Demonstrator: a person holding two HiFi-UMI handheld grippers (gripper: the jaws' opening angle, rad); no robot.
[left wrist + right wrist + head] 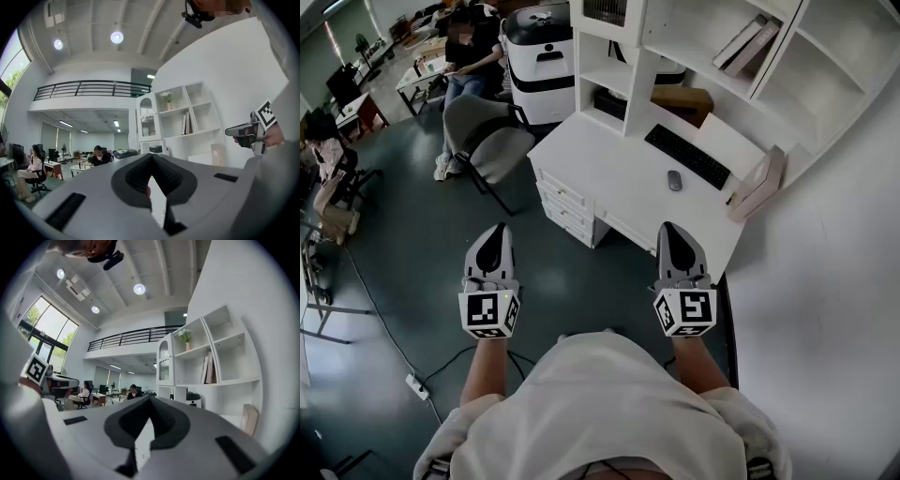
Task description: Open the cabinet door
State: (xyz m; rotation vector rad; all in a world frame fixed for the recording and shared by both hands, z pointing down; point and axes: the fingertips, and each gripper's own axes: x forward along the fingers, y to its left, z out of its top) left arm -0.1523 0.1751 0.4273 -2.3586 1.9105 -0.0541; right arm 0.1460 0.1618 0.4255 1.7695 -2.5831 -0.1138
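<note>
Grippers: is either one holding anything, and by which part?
Nothing is held. The left gripper and the right gripper both have their jaws shut with nothing between them.

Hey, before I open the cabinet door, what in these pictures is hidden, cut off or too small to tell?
- Glass cabinet door: its handle is too small to see in both gripper views, and the head view's top edge cuts it off.
- Books: titles too small, head view.
- Desk front beside the drawers: hidden under its own top, head view.
</note>
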